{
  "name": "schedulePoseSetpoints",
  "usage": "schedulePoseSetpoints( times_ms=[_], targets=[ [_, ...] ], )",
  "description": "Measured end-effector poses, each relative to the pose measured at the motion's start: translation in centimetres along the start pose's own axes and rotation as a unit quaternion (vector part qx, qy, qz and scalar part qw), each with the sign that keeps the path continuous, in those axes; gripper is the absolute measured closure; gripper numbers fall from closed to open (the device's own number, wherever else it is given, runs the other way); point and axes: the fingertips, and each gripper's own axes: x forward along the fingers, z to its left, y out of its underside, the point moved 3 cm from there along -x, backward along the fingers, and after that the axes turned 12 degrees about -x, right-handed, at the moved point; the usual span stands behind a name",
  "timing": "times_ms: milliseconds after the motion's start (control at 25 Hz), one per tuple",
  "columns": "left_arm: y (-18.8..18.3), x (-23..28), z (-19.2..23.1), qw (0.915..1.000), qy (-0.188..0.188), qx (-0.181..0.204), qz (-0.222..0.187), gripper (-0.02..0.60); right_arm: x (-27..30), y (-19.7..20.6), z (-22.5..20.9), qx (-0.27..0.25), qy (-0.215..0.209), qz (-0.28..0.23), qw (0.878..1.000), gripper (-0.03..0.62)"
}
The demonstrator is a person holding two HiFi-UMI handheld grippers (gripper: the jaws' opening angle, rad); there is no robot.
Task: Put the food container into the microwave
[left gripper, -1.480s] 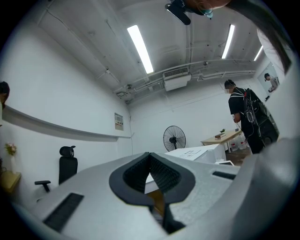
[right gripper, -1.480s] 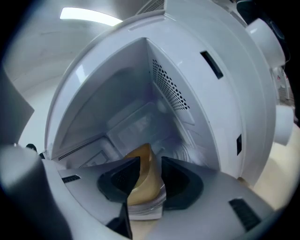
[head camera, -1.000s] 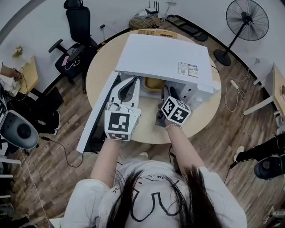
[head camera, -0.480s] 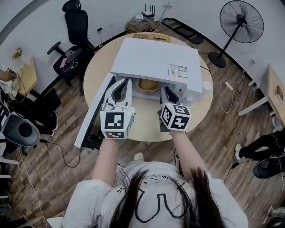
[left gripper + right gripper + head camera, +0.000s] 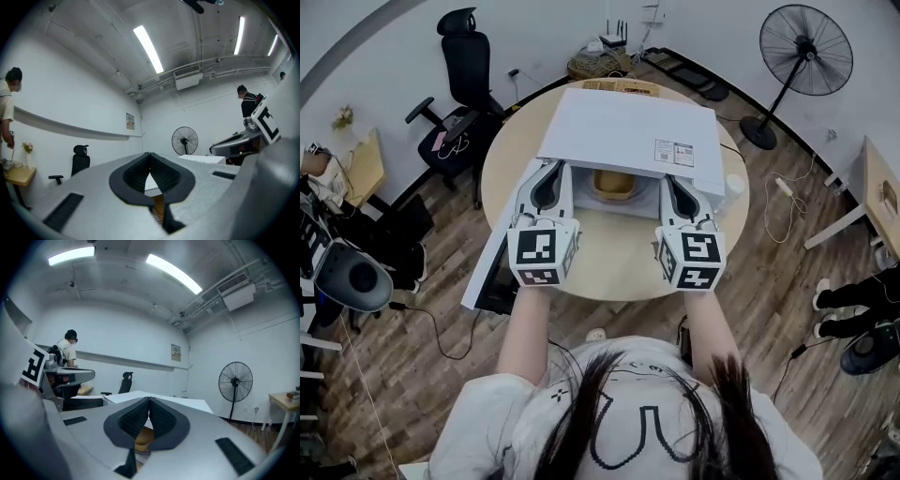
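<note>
Your 2 grippers are both pinched together with nothing in them. The left gripper (image 5: 549,187) and right gripper (image 5: 679,199) hang over the round beige wooden table (image 5: 609,267), 1 at each side of the white boxy microwave (image 5: 628,131) opening. The tan shallow food container (image 5: 613,184) sits inside the cavity, apart from both tips. The microwave door (image 5: 500,251) is swung open on your left
</note>
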Motion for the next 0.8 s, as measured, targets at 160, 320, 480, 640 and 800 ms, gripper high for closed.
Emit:
schedulePoseSetpoints(
  times_ms=[160, 320, 480, 640, 800],
  targets=[
    [-1.1, -0.1, 0.3, 0.9999, 0.001, 0.001, -0.016, 0.574, -1.4, -2.5, -0.8, -0.022, -0.001, -0.034, 0.999, 0.565],
    [-2.5, -0.2, 0.4, 0.9995, 0.002, 0.009, -0.031, 0.574, -2.8, -4.9, -2.0, -0.034, 0.004, -0.066, 0.997, 0.565],
    [-3.7, -0.5, 0.3, 0.999, 0.004, 0.017, -0.042, 0.574, -3.7, -6.5, -2.9, -0.044, 0.008, -0.085, 0.995, 0.565],
    [-3.8, -0.8, 0.3, 0.9987, 0.008, 0.021, -0.045, 0.574, -3.8, -6.5, -3.6, -0.047, 0.013, -0.085, 0.995, 0.565],
    [-4.0, -0.8, 0.5, 0.9987, 0.01, 0.02, -0.046, 0.574, -3.6, -6.4, -3.4, -0.05, 0.011, -0.085, 0.995, 0.566]
  ],
)
